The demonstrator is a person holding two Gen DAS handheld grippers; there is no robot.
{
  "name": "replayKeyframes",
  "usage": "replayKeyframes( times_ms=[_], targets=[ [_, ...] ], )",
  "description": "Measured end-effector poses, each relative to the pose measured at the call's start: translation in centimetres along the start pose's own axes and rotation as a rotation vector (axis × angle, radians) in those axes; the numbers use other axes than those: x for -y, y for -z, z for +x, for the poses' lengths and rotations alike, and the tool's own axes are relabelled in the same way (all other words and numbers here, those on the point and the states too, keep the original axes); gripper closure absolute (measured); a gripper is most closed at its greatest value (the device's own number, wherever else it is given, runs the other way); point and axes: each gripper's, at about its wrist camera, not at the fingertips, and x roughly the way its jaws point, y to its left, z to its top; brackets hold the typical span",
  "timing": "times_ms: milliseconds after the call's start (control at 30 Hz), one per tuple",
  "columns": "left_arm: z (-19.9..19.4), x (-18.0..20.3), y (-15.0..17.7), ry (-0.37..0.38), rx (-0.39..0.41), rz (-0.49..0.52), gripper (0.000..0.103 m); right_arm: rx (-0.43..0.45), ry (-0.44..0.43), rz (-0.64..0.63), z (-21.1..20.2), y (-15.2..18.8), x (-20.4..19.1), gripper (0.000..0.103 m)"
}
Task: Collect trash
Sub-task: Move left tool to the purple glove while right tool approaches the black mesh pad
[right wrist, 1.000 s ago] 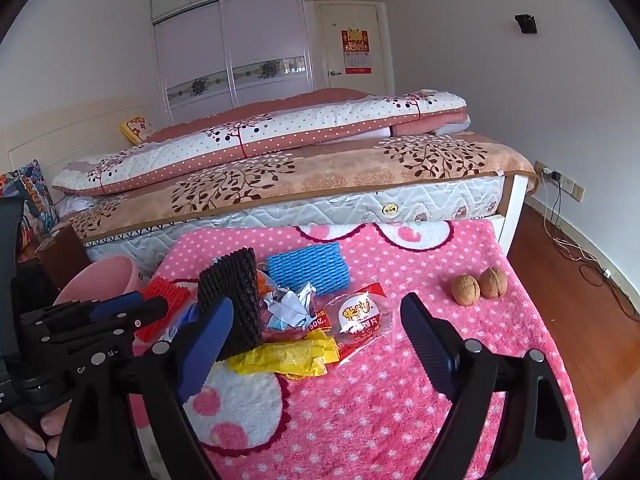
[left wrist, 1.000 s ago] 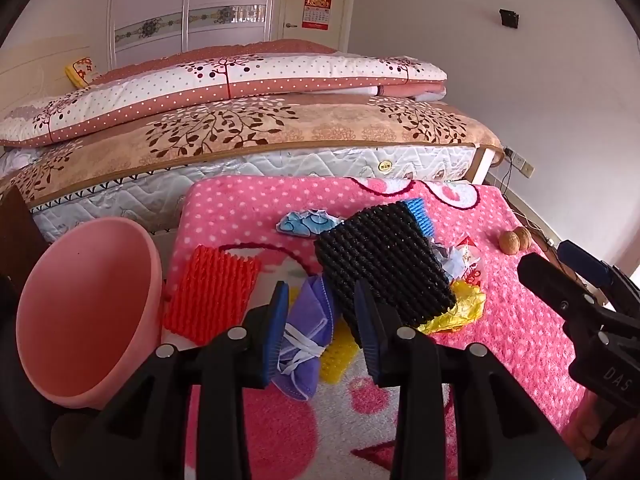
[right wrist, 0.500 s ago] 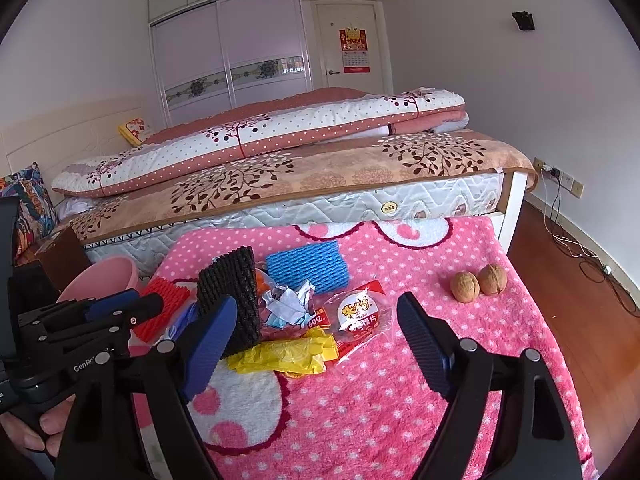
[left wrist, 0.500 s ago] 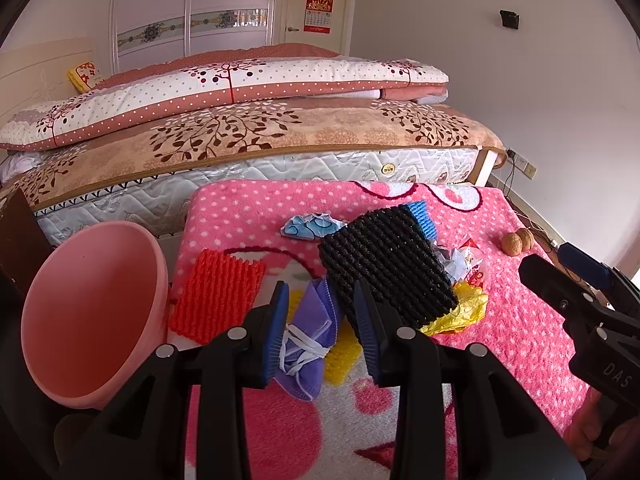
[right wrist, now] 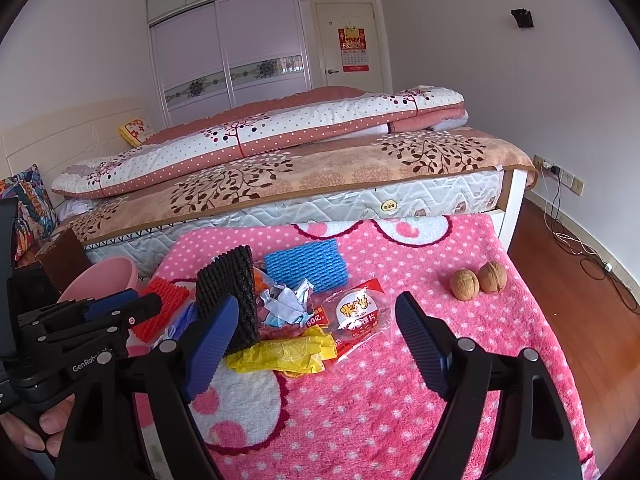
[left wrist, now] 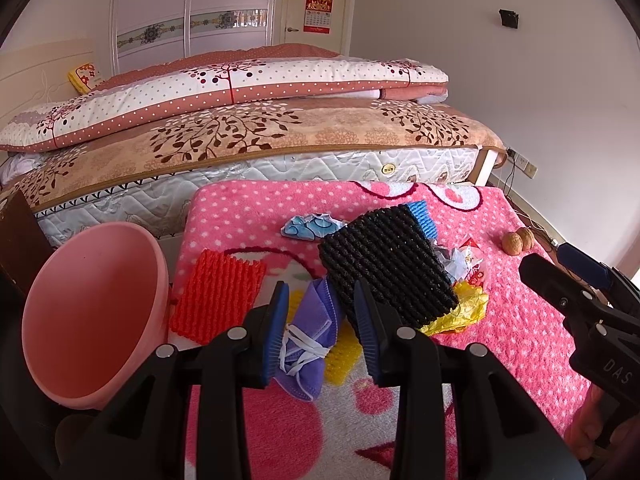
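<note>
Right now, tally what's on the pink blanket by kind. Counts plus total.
Foam nets: 3, red, black, blue
Face masks: 2, purple, light blue
Snack wrapper: 1
Yellow plastic: 1
Crumpled paper: 1
Walnuts: 2
Total: 10

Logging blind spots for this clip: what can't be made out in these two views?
- Pink bin: its base is cut off behind the left gripper in the left wrist view; the right wrist view shows only its rim.
- Blue foam net: mostly hidden behind the black foam net in the left wrist view.
- Snack wrapper: print too small to read.
- Calendar: too small to read.
</note>
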Motion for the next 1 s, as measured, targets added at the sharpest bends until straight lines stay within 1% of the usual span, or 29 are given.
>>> replayKeyframes(
  times_ms=[400,467,767,1000],
  targets=[
    [-0.2,-0.1,0.1,0.009,0.005,0.009,0.068,-0.004,-0.002,0.001,0.1,0.1,0.1,0.024],
    [-0.3,-0.1,0.2,0.016,0.008,0.011,0.069,-0.005,-0.003,0.001,0.1,0.1,0.1,0.026],
    [-0.6,-0.9,0.8,0.073,0.001,0.006,0.068,-0.024,-0.008,0.014,0.3,0.4,0.4,0.026],
    [-1.1,-2.3,1.9,0.082,-0.014,-0.02,0.068,-0.036,-0.017,0.024,0.5,0.6,0.7,0.026]
  ],
)
